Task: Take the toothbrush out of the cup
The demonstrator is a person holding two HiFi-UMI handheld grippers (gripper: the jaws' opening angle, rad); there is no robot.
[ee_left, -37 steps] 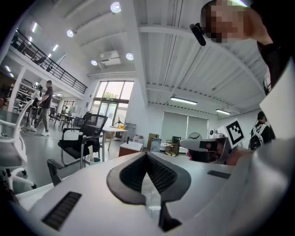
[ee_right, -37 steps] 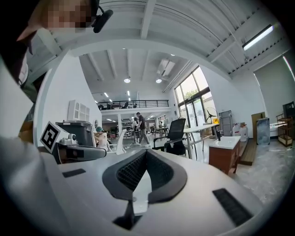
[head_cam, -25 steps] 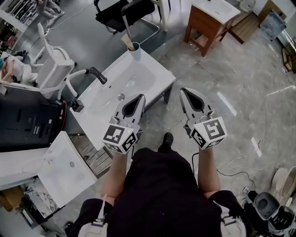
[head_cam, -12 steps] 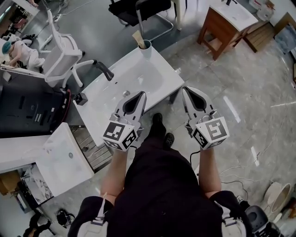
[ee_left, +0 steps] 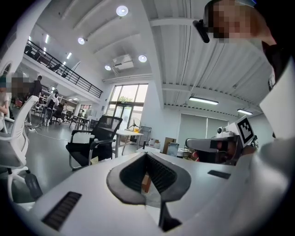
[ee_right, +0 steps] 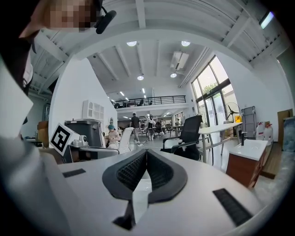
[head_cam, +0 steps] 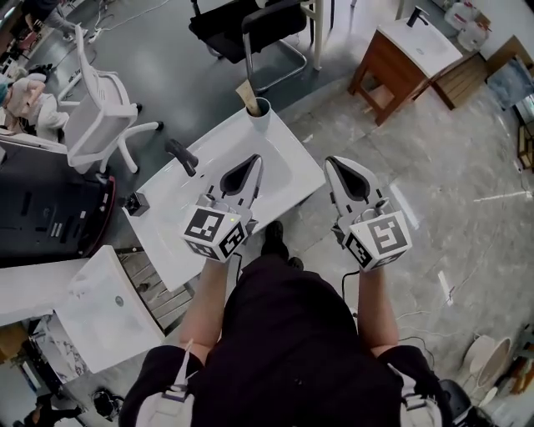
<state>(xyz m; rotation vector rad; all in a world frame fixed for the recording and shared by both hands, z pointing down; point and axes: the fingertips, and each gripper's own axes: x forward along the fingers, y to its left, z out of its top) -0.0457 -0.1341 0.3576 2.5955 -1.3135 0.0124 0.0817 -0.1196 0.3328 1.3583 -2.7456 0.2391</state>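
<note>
A white cup (head_cam: 259,114) stands on the far corner of a white sink top (head_cam: 288,185), with a tan toothbrush (head_cam: 248,94) sticking up out of it. My left gripper (head_cam: 253,159) hovers over the basin, short of the cup, its jaws shut on nothing. My right gripper (head_cam: 332,162) is held beside it, past the sink's right edge and above the floor, also shut and empty. In the left gripper view a brownish sliver shows behind the closed left gripper (ee_left: 146,155). The right gripper view shows the right gripper (ee_right: 146,151) closed against the hall.
A black faucet (head_cam: 181,155) rises at the sink's left side. A white office chair (head_cam: 100,108) and a black chair (head_cam: 250,21) stand beyond. At the far right stands a wooden vanity (head_cam: 400,62). A second white sink slab (head_cam: 100,313) lies lower left beside dark equipment (head_cam: 42,213).
The sink and cup have drawn closer as the person stepped up to them, so the left gripper now hangs over the basin. Both grippers stayed shut.
</note>
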